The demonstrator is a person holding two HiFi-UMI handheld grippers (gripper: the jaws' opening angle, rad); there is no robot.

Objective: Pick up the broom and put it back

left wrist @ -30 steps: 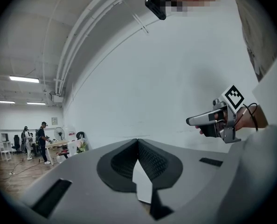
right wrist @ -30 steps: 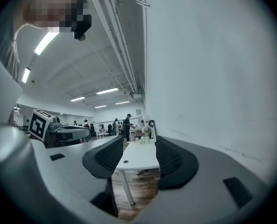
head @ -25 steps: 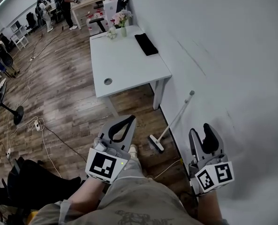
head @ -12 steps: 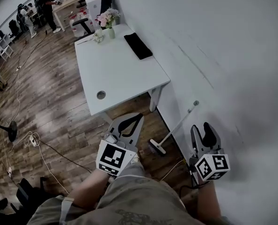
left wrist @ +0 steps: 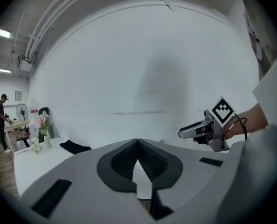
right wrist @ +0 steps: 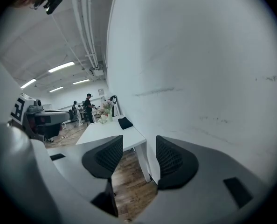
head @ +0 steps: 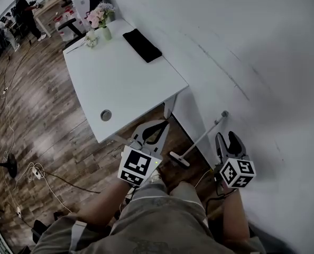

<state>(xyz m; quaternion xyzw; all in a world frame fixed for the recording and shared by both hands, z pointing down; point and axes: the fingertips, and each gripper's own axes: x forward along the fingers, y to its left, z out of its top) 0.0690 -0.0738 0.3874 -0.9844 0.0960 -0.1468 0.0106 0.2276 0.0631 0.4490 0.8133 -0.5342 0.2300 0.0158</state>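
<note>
Evidently both tools have been carried forward and lowered over the last second, so the broom (head: 201, 138) now sits closer to them than before. The broom itself has not shifted. It leans on the wall (head: 252, 46) with its head on the floor (head: 46, 126), just ahead of the tool tips and between the two.

Left gripper (head: 164, 124): jaws clenched tip to tip, nothing between them. Right gripper (head: 228, 138): jaws spread and empty, unchanged over the last second, with the handle just off its left jaw but not touched.

Judgement: this is the approach stage and no pickup has begun. The open right tool looks the likelier one to take the handle (the left would need to open first).

Surface: dark wood planks, with loose cables (head: 36, 169) well off behind and left of the left tool.

Room: a white desk (head: 120, 83) stands ahead of the left tool, its near corner just past the jaw tips. On its far end are a dark flat pad (head: 141, 45) and a vase of flowers (head: 98, 16). A person (head: 26, 4) stands well beyond the desk by another table.
</note>
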